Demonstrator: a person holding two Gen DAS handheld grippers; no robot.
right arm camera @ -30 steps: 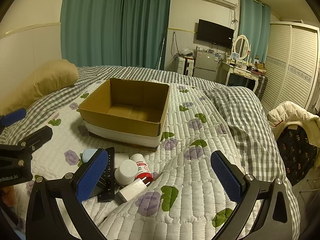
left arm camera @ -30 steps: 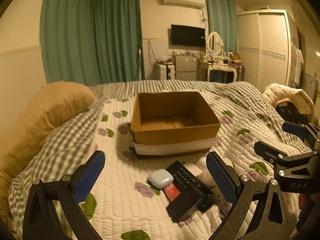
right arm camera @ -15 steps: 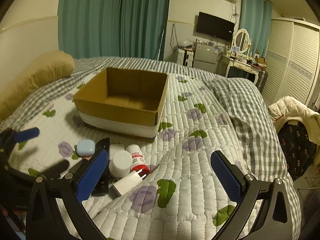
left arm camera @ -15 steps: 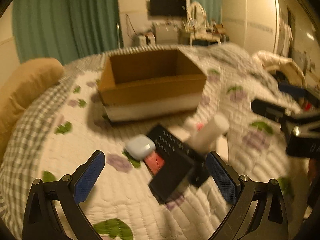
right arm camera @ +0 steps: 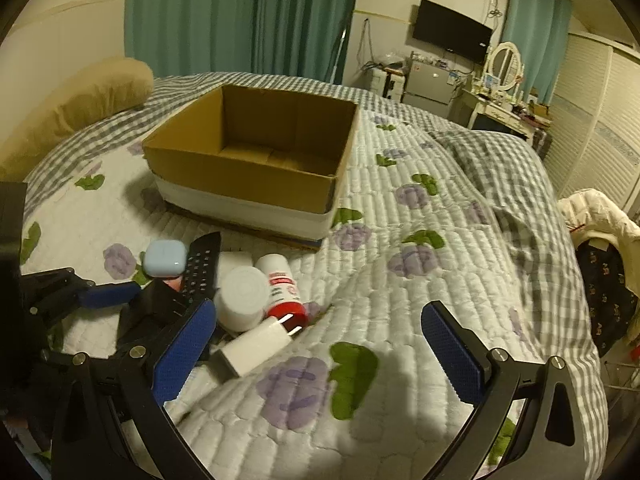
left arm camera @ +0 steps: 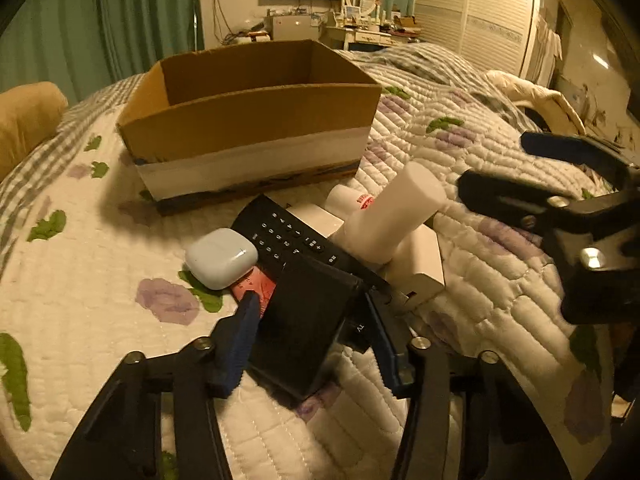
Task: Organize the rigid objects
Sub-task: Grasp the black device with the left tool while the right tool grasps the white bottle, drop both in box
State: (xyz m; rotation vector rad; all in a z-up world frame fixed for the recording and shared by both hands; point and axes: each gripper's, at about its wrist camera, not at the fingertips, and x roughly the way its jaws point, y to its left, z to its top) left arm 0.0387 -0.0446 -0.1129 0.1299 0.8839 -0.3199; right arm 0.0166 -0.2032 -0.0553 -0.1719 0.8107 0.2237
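left wrist: gripper (left arm camera: 312, 332) now apparently clamps black box (left arm camera: 304, 320).

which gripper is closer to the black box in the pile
Left. The left hand-held gripper has its fingers on either side of the black box. The right hand-held gripper is open over the quilt beside the pile.

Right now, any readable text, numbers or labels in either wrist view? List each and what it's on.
"TV": near end of the remote control, beside the black box.
Digits on the remote's keys: too small to read reliably.
Red print on the white bottle label: blurred, unreadable.
Pink card under the earbud case: markings unreadable.
Cardboard box: no text visible.
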